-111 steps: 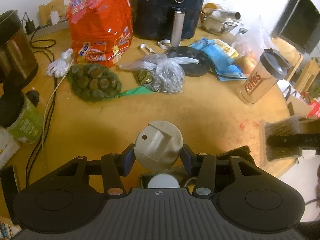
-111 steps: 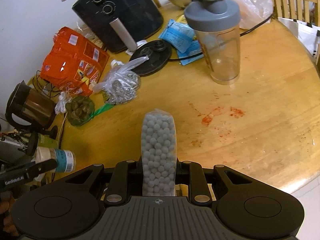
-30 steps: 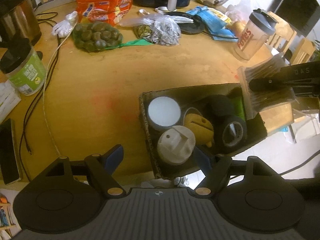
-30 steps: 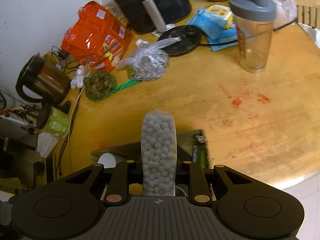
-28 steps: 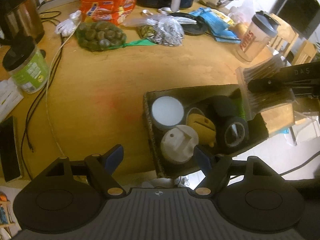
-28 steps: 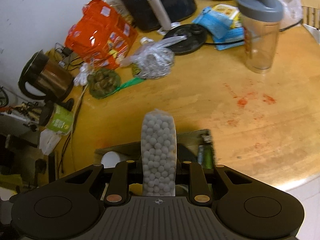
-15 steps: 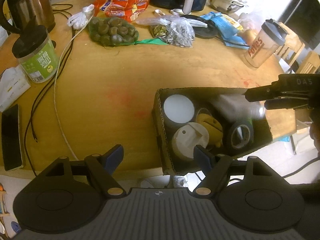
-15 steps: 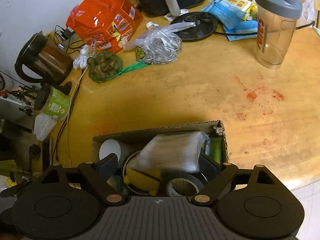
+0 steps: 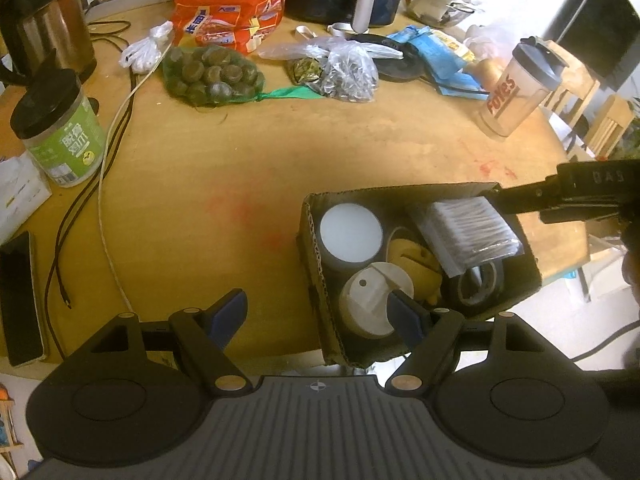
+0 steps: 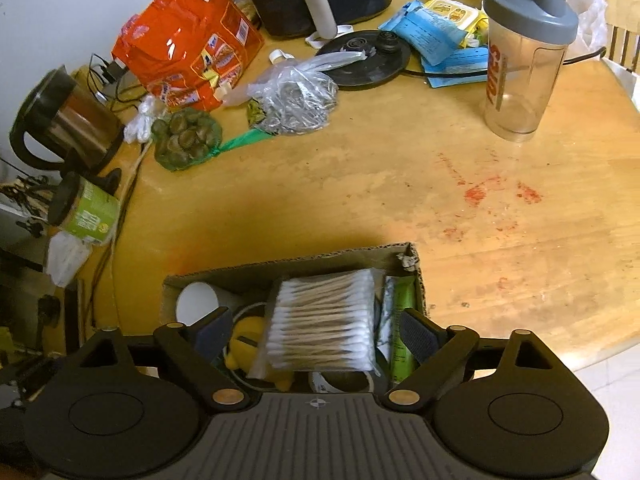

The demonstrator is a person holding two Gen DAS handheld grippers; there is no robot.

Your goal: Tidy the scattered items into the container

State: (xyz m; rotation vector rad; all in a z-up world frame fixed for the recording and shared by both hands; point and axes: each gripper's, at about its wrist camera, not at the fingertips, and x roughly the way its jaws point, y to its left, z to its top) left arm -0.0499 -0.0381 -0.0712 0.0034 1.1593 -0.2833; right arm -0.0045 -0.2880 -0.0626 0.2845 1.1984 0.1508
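A cardboard box [image 9: 316,280] stands at the table's near edge. It holds a white round lid [image 9: 351,232], a white spool cap [image 9: 372,300], a yellow piece [image 9: 412,256] and a black tape roll [image 9: 476,284]. A clear pack of cotton swabs [image 10: 324,320] lies flat on top of them, beside a green packet [image 10: 402,320]. My right gripper [image 10: 316,322] hovers over the box. Its jaws are opening, and its pads stand clear of the pack on both sides. My left gripper [image 9: 316,304] is open above the box's left wall, holding nothing.
Further back on the wooden table are a shaker bottle [image 10: 524,60], a green jar [image 9: 60,132], a kettle [image 9: 40,24], an orange snack bag [image 9: 232,0], a net of nuts [image 9: 212,76] and a plastic bag [image 9: 344,68]. Cables [image 9: 108,160] and a phone [image 9: 18,296] lie at the left.
My right gripper opened and the swab pack dropped from its jaws to lie flat in the box. The left gripper, which earlier held the white spool cap, stays open above the box.
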